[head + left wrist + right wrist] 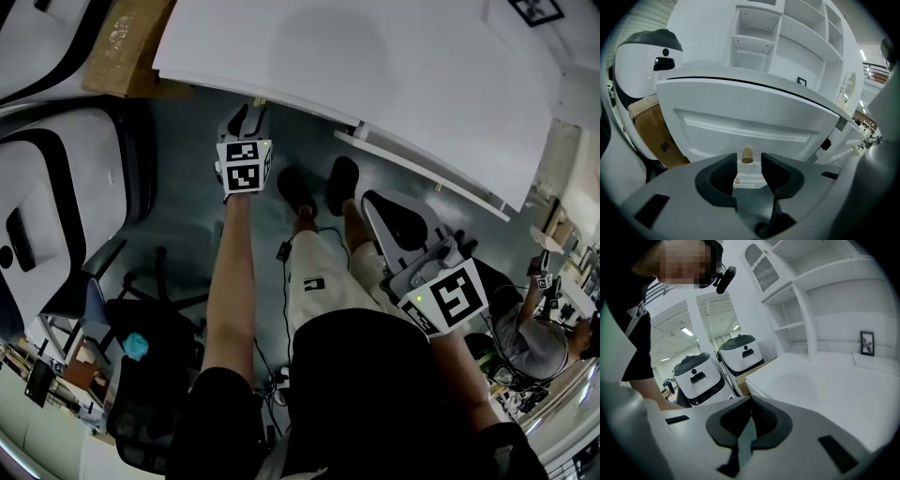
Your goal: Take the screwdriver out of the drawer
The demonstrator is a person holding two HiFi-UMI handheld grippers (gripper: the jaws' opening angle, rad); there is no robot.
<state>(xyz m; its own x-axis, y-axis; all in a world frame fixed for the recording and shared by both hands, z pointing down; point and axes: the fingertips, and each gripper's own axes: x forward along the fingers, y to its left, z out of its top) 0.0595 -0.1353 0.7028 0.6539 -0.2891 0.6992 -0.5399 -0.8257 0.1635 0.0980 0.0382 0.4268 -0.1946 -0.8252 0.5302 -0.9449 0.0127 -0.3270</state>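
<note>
A shut white drawer front (745, 126) with a small brass knob (747, 155) fills the left gripper view. My left gripper (748, 164) is open, and the knob shows between its black fingertips (723, 169), a little beyond them and untouched. In the head view the left gripper (242, 120) reaches under the front edge of the white desk (375, 66). My right gripper (751, 401) is shut on nothing and is held above the desk top (825, 390); it appears at the lower right of the head view (373, 202). No screwdriver is in view.
White shelving (787, 42) rises behind the desk, with a small picture frame (867, 343) on it. A cardboard box (651, 131) and white rounded machines (696, 376) stand to the left. A black office chair (141, 375) is behind, and another person (544, 328) is at the right.
</note>
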